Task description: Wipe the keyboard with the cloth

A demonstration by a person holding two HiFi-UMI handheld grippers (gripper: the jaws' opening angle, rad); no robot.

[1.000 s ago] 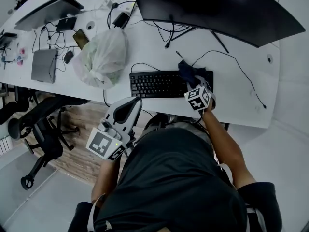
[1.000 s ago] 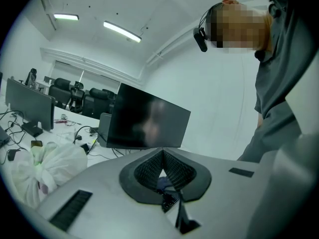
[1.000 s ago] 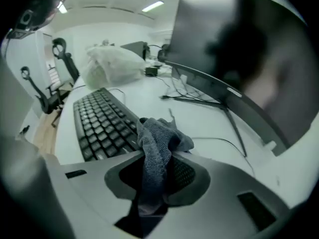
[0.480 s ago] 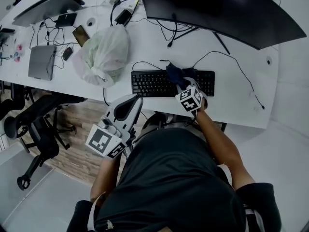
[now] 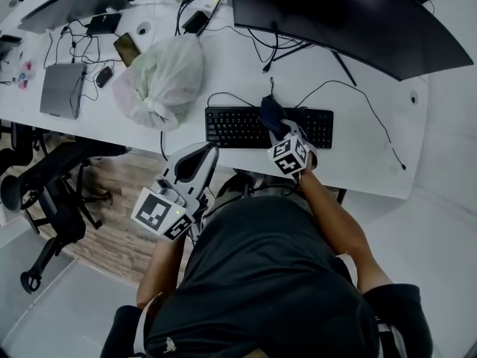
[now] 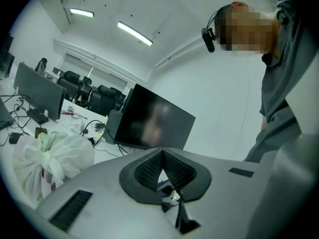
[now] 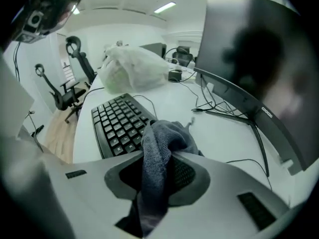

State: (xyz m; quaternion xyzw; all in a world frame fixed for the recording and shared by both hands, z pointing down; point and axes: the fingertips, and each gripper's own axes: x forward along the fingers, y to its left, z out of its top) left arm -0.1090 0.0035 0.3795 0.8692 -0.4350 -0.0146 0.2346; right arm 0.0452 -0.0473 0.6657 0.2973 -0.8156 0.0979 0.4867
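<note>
A black keyboard (image 5: pixel 238 128) lies near the front edge of the white desk (image 5: pixel 373 155). My right gripper (image 5: pixel 279 131) points steeply down over the keyboard's middle-right part, shut on a dark blue cloth (image 5: pixel 271 113) that bunches on the keys. In the right gripper view the cloth (image 7: pixel 167 136) fills the jaws of the right gripper (image 7: pixel 162 158) and hangs over the keyboard (image 7: pixel 117 126). My left gripper (image 5: pixel 203 156) hovers in front of the desk edge, left of the keyboard, roughly level. Its jaws are shut with nothing in them, as the left gripper (image 6: pixel 162 152) shows in its own view.
A tied white plastic bag (image 5: pixel 162 80) sits left of the keyboard. A large dark monitor (image 5: pixel 335 13) stands behind it with cables (image 5: pixel 358 99) trailing across the desk. A laptop (image 5: pixel 63 88) and phone (image 5: pixel 125 48) lie far left. An office chair (image 5: pixel 52 192) stands on the floor.
My right gripper slid the cloth leftward along the keyboard, from near its right end toward the middle. The left gripper shifted only slightly.
</note>
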